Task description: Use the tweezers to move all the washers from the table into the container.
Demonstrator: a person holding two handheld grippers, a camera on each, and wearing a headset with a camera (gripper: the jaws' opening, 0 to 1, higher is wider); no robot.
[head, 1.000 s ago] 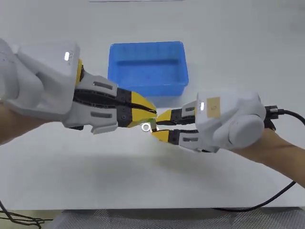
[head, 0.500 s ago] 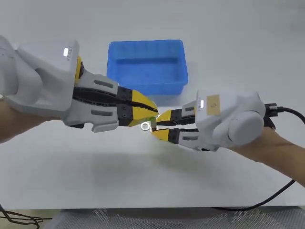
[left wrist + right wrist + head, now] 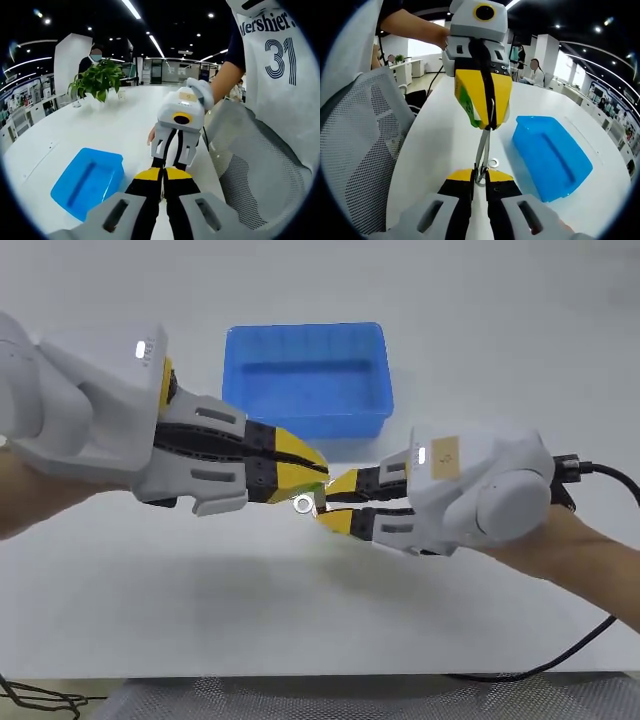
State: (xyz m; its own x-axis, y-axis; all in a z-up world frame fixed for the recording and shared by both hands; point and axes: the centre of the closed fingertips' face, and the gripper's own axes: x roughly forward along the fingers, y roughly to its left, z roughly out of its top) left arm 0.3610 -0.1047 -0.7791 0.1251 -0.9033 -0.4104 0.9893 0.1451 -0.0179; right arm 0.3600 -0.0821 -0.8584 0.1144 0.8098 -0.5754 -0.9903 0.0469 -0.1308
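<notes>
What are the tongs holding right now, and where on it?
The thin silver metal tweezers: left tongs clamp the handle end, right tongs seem closed near the tips. The small metal washer is unheld.

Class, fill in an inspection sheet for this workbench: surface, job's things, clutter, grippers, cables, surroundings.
Surface: white table.
Job's things: one washer flat on the table beside the tweezers' tips; tweezers span both grippers; blue container behind, no washers seen inside.
Clutter: nothing seen.
Grippers: left gripper shut on the tweezers' handle end; right gripper closed around their tip end.
Cables: black cable from the right gripper; thin wires below the table's near edge.
Surroundings: open office, potted plant, mesh chair.
</notes>
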